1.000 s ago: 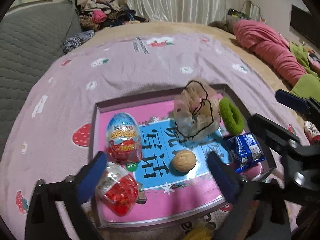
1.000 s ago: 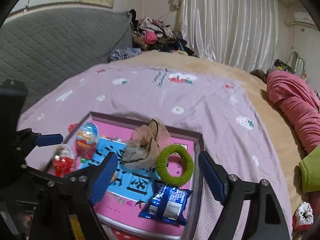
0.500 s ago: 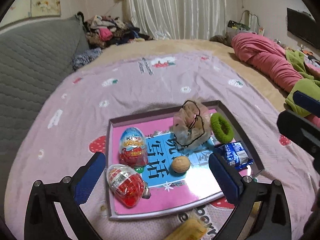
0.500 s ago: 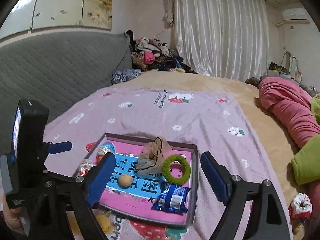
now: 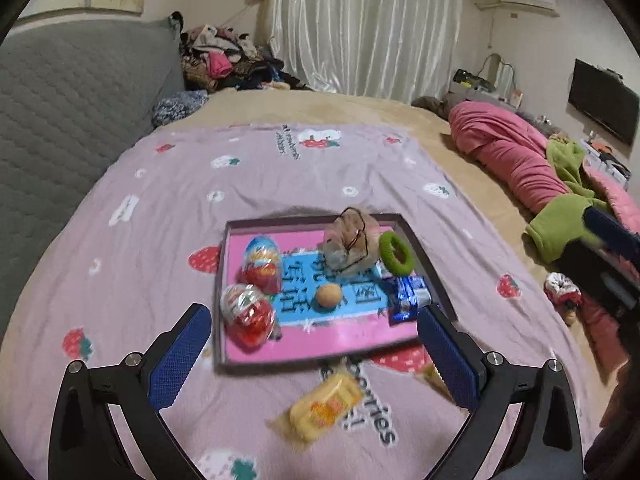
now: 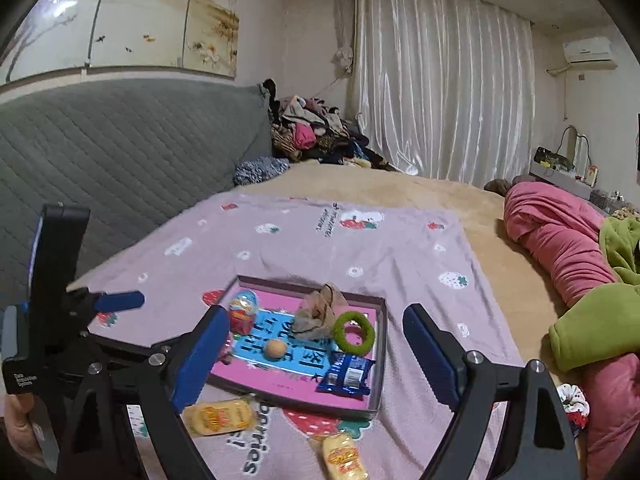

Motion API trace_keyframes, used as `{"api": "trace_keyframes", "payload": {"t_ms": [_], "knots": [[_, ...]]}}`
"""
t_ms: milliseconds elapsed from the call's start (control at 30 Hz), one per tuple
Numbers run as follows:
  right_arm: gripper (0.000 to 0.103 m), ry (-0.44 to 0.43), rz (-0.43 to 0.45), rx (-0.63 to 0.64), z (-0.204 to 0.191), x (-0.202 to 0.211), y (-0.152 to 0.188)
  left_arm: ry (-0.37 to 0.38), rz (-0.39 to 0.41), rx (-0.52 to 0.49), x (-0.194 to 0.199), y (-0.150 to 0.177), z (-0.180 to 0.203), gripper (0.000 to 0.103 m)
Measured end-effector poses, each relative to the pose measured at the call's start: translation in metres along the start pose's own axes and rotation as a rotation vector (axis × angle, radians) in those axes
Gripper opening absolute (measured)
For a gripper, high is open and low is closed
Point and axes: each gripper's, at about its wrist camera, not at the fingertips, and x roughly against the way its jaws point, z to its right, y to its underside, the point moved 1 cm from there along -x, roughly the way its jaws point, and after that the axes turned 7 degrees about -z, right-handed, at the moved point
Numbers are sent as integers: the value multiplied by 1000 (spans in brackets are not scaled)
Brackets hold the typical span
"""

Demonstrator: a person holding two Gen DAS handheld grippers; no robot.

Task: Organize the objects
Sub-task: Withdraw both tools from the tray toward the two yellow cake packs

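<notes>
We hold the left hand-held gripper (image 5: 314,340) tilted downward, jaws spread wide and empty. Our right hand-held gripper (image 6: 316,346) has just been opening, nothing between its jaws

Bed (image 6: 432,196): purple strawberry blanket (image 6: 288,248) carries shallow tray (image 6: 382,354), two yellow snack packs (image 6: 218,416) (image 6: 344,454) just in front; pink quilt (image 6: 560,236) at right.

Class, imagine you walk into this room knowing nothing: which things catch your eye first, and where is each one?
First comes the pink-bottomed tray on the strawberry-print blanket, holding two foil-wrapped eggs, a green ring, a walnut and a blue snack pack. Two yellow snack packets lie on the blanket in front of it. The left gripper and right gripper hover wide open, empty.
</notes>
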Motion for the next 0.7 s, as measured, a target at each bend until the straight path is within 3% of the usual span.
{"api": "trace_keyframes", "payload": {"t_ms": [300, 433, 700], "knots": [[89, 38, 25, 31, -14, 51, -11, -106, 30, -34, 60, 5, 4, 103], [89, 74, 42, 62, -22, 74, -13, -92, 30, -24, 82, 9, 5, 103], [90, 77, 78, 79, -32, 120, -15, -134, 73, -31, 136, 16, 8, 103]]}}
